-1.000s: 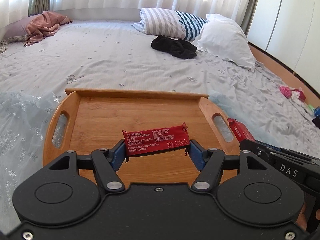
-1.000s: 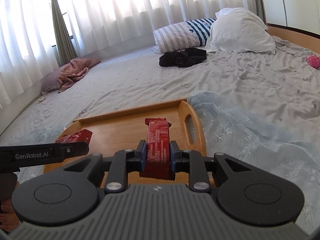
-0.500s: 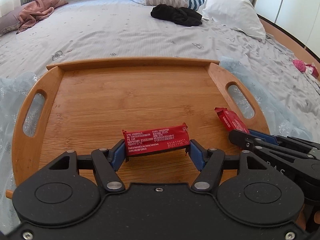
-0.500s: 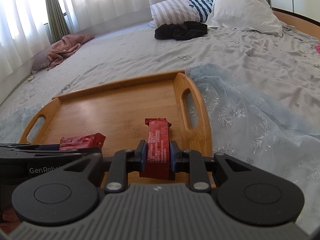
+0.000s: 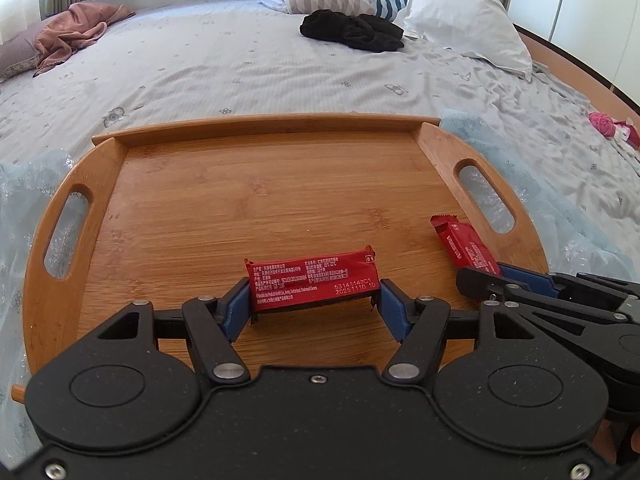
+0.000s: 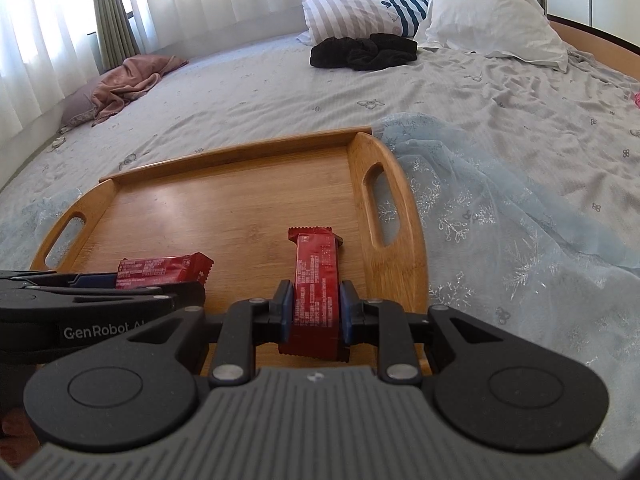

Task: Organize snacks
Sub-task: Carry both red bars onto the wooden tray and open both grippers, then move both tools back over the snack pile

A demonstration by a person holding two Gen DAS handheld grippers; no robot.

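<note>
While hanging low over the near edge of the tray (image 5: 72, 216), left claw (image 5: 314, 306) pinches a red bar (image 5: 314, 282) crosswise by its ends. Just to its right, right claw (image 6: 314, 310) clamps a second bar (image 6: 316, 280) lengthwise, pointing ahead over the wood. Compared with a second ago, both lowered and pushed forward: tray now fills the space ahead instead of sitting beyond. Farther off, black clothing (image 5: 352, 32) and pillows (image 5: 460, 24) on the bed (image 5: 200, 68).
</note>
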